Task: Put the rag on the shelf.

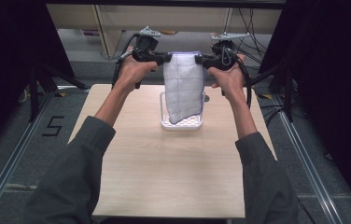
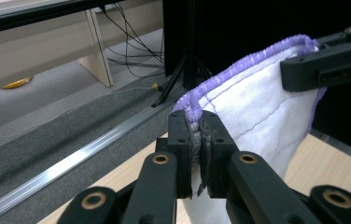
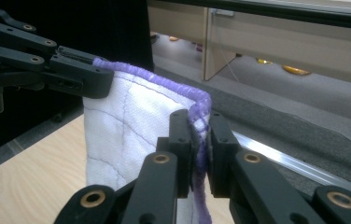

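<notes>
Two hand-held grippers, one cloth, one rack, listed view by view.

High view: left gripper (image 1: 166, 58) and right gripper (image 1: 199, 59) raised over the far half of the wooden table (image 1: 164, 177), jaws pointing toward each other. Between them hangs a white quilted cloth (image 1: 183, 86) with a purple edge, its top corners pinched one by each gripper. The cloth's lower end drops into a white wire rack (image 1: 182, 122) standing on the table directly below the grippers. A hand (image 1: 134, 70) grips each tool; grey sleeves (image 1: 78, 163) enter from the bottom.

Left gripper view: own jaws clamped tight on the cloth's (image 2: 257, 112) purple-stitched corner (image 2: 193, 106), fabric squeezed between the pads. The cloth stretches away to the right gripper (image 2: 304, 70), which bites the opposite corner.

Right gripper view: own jaws closed on the purple hem (image 3: 201, 109), which runs down between the pads. The cloth (image 3: 127, 126) extends to the left gripper (image 3: 94, 77), clenched on the far corner; table surface lies beneath.
</notes>
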A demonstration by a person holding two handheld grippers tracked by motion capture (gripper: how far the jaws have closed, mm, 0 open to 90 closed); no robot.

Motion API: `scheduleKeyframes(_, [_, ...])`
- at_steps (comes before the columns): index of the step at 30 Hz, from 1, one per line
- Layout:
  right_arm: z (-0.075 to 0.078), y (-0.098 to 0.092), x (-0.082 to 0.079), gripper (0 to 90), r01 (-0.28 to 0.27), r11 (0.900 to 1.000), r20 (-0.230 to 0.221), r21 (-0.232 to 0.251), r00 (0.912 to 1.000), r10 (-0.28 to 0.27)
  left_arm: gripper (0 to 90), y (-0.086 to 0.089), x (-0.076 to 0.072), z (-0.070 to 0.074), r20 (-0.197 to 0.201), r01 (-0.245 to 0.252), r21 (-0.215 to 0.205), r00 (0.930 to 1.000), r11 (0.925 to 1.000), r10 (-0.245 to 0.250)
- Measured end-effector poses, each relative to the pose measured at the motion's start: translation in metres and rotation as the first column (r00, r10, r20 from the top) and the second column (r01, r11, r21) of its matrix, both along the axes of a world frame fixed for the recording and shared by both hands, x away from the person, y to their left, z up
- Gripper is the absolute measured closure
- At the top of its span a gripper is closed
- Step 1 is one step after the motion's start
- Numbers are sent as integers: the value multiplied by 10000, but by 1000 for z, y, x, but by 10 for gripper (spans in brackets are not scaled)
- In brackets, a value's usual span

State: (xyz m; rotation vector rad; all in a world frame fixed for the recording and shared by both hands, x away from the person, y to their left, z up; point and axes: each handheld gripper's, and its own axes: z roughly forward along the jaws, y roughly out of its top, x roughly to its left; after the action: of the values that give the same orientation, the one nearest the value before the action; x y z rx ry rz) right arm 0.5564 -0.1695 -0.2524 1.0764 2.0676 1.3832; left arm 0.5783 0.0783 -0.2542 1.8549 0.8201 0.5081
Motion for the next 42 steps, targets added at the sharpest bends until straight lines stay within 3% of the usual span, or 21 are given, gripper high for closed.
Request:
scheduleKeyframes(7, [-13, 4, 20, 829, 351, 9993, -30, -115, 9994, -351, 833, -4, 18, -17, -191, -348, -120, 9992, 9993, 346])
scheduleKeyframes(12, [-28, 4, 35, 827, 636, 9979, -365, -81, 9973, -638, 833, -6, 31, -31, -242, -501, -63, 9985, 9987, 499])
scheduleKeyframes(15, [-40, 7, 47, 826, 750, 9969, -497, -234, 9959, -760, 833, -8, 36, -39, -193, -654, 210, 9976, 9976, 658])
scheduleKeyframes(17, [-45, 9, 51, 822, 687, 9973, -664, -270, 9953, -703, 833, -9, 39, -49, -344, -802, 148, 9962, 9967, 806])
scheduleKeyframes(28, [-72, 15, 70, 816, 512, 9962, -1439, -698, 9877, -608, 836, -4, 41, -73, -745, -942, 557, 9924, 9940, 982])
scheduleKeyframes(34, [-78, 18, 72, 816, 541, 9956, -1533, -765, 9860, -654, 831, -1, 42, -81, -889, -1009, 458, 9905, 9938, 1047])
scheduleKeyframes(35, [-78, 18, 71, 815, 588, 9958, -1829, -708, 9806, -709, 829, 0, 42, -82, -932, -959, 487, 9906, 9942, 1001])
scheduleKeyframes(38, [-80, 18, 72, 814, 501, 9954, -1750, -811, 9825, -637, 830, 0, 43, -86, -1021, -925, 450, 9901, 9947, 967])
scheduleKeyframes(40, [-81, 18, 71, 812, 617, 9946, -2042, -835, 9758, -777, 828, -1, 43, -89, -1068, -982, 286, 9892, 9948, 1007])
scheduleKeyframes(42, [-84, 17, 72, 808, 638, 9939, -2027, -904, 9759, -811, 825, -2, 42, -91, -1082, -910, 317, 9897, 9953, 939])
